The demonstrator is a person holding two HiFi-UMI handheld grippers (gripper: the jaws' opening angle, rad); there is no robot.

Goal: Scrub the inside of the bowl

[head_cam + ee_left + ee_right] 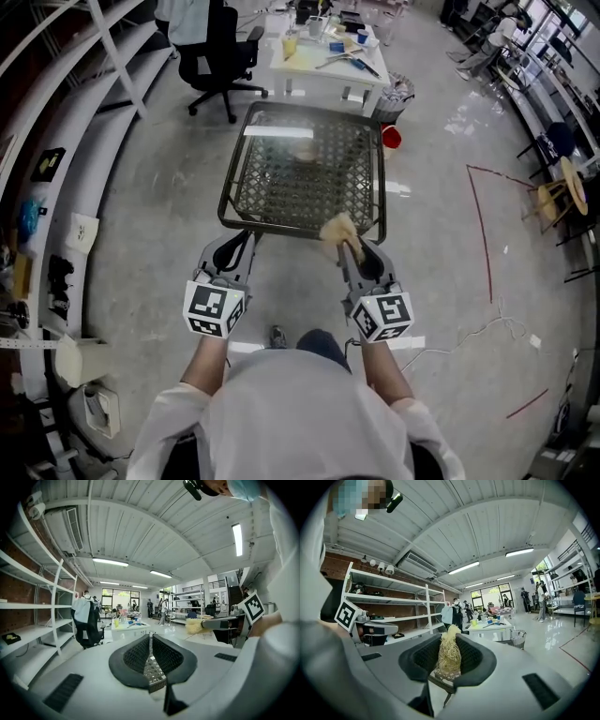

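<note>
The right gripper [353, 251] is clamped on a straw-coloured fibrous scrubber [339, 228], whose tuft sticks out past the pads and lines up with the near rim of a wire-mesh table [231, 178]. The left gripper [247, 237] has its jaws pressed together with nothing between them, its tips just short of that rim near the left corner. The two grippers are side by side and apart, with bare floor under them. The bowl [302, 150] shows only as a pale round blur on the far half of the table top, well ahead of both grippers. Open concrete lies on both sides of the table. A red cup [391, 137] sits on the floor by its far-right corner, and a white table [309, 70], an office chair [220, 56] and a waste basket [396, 94] stand beyond. Only the head view shows the table top and the bowl. The right gripper view shows the strands pinched between the pads [424, 656] and wall shelves [384, 602] alongside. The left gripper view catches the scrubber from the side.
</note>
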